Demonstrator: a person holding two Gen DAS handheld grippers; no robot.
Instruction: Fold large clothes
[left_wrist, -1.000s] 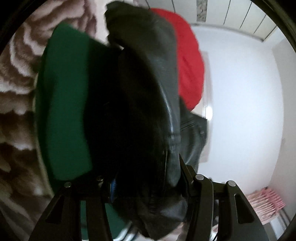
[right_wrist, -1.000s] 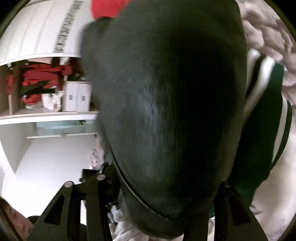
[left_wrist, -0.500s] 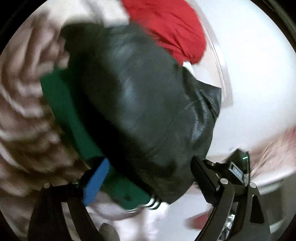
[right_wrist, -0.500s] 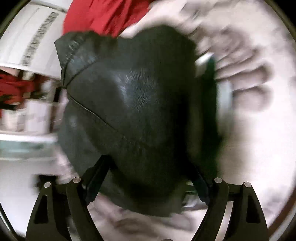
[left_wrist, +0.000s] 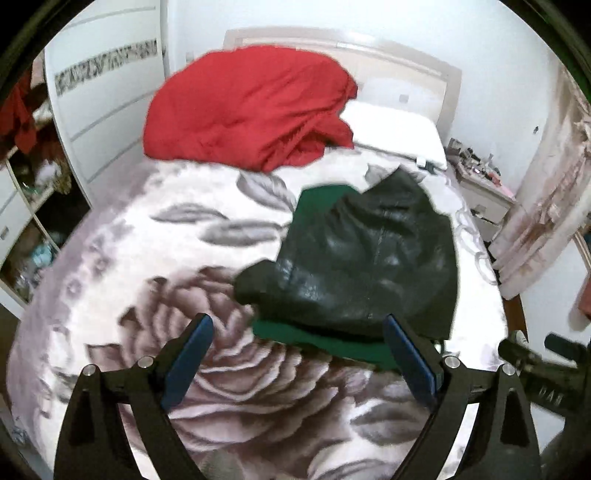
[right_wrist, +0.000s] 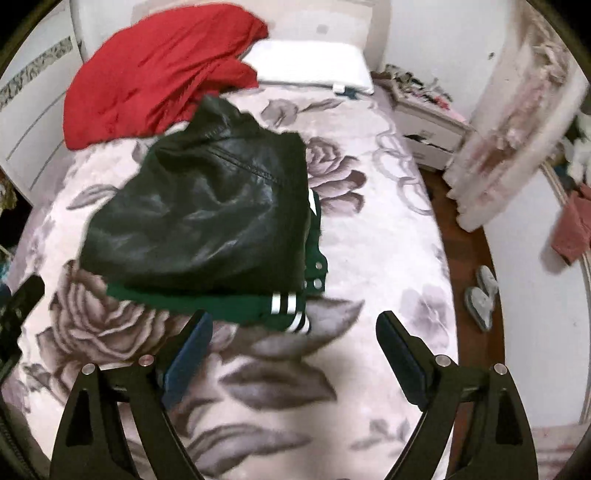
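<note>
The black leather jacket (right_wrist: 207, 206) lies folded on top of the green jacket (right_wrist: 255, 308), and this stack sits on the bed (right_wrist: 369, 258) around its middle, a little toward the right edge. We judge the stiff, smooth leather may spring open or slide off the green one if the blanket is pushed. The red bundle (left_wrist: 247, 107) near the head edge, touching the leather collar, may tangle with it. Our left gripper (left_wrist: 295, 365) and right gripper (right_wrist: 293, 354) both stand wide apart, holding nothing, just before the stack. We see no containers on the bed; the nightstand (right_wrist: 428, 129) is too blurred to tell its contents.
</note>
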